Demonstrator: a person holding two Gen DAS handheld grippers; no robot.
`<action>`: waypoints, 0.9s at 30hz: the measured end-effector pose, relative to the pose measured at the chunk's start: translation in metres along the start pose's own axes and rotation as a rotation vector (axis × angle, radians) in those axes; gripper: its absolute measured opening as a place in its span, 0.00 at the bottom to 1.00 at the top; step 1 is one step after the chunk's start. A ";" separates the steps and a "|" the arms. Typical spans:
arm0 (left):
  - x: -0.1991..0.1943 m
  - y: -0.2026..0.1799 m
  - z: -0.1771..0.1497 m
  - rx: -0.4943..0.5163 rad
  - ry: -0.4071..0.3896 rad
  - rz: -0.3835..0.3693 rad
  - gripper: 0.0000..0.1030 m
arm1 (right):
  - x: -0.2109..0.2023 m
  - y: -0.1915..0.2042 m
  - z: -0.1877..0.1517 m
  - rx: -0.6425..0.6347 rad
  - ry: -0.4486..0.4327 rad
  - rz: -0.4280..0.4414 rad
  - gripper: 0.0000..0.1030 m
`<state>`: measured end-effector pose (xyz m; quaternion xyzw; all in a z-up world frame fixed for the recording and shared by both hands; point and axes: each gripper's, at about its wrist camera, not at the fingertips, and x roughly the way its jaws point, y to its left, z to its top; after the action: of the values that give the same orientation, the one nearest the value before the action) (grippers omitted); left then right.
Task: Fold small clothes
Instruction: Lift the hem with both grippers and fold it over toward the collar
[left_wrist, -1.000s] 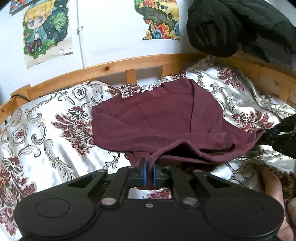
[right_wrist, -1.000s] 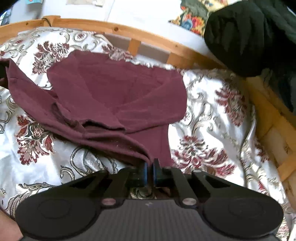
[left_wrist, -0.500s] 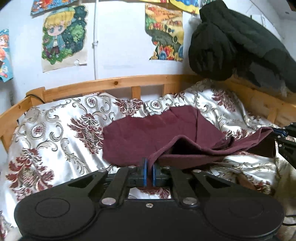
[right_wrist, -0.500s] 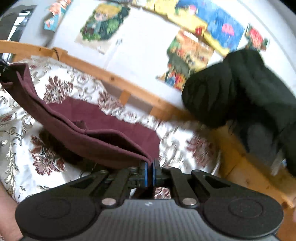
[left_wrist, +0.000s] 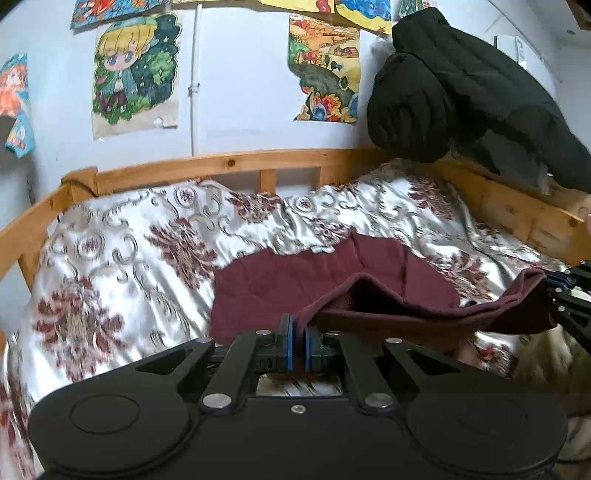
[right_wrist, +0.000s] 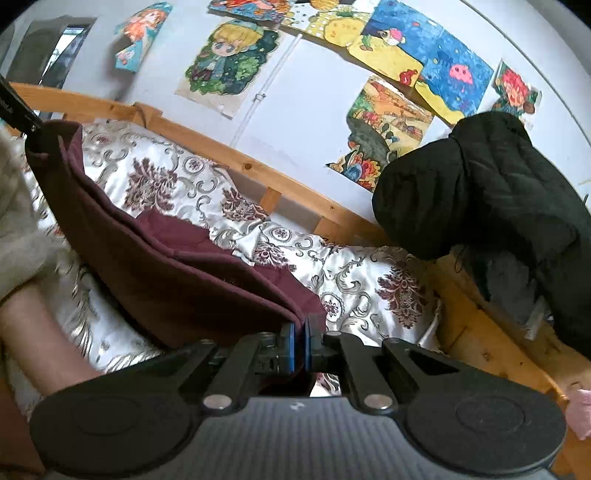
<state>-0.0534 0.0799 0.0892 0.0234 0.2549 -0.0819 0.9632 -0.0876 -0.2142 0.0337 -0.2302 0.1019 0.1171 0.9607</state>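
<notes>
A maroon garment (left_wrist: 332, 284) of soft, matte knit hangs stretched between two grippers above a bed, its near edge lifted into a taut double-layered band while its far part lies flat on the bedspread (left_wrist: 129, 258). The left gripper (left_wrist: 298, 349) has its blue-padded fingers pressed together on one corner of the cloth; the right gripper (right_wrist: 298, 345) is likewise clamped on the opposite corner, the fabric running up and away from it in a long folded ridge (right_wrist: 155, 266). In the left wrist view the right gripper appears at the far right edge, with the cloth's end pinched at its tip.

The bedspread is glossy white satin with dark red floral medallions and grey scrolls, rumpled in shallow waves; bare satin lies to the left of the garment and beyond it. A pale wooden bed rail (left_wrist: 229, 162) curves around the far side and both ends. A bulky black quilted coat (left_wrist: 461, 96) hangs over the right-hand corner of the rail. Colourful cartoon posters (left_wrist: 136, 70) are pinned on the white wall (left_wrist: 240, 92) behind.
</notes>
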 end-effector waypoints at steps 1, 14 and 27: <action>0.005 0.000 0.006 0.011 -0.001 0.008 0.06 | 0.006 -0.003 0.003 0.007 -0.006 -0.001 0.06; 0.140 0.037 0.096 0.124 0.020 0.135 0.06 | 0.178 -0.027 0.054 -0.045 -0.076 -0.095 0.06; 0.275 0.087 0.069 -0.064 0.138 0.139 0.00 | 0.309 0.002 0.019 -0.107 0.007 -0.034 0.06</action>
<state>0.2309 0.1198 0.0136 0.0158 0.3207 -0.0050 0.9470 0.2090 -0.1480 -0.0277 -0.2832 0.0948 0.1053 0.9485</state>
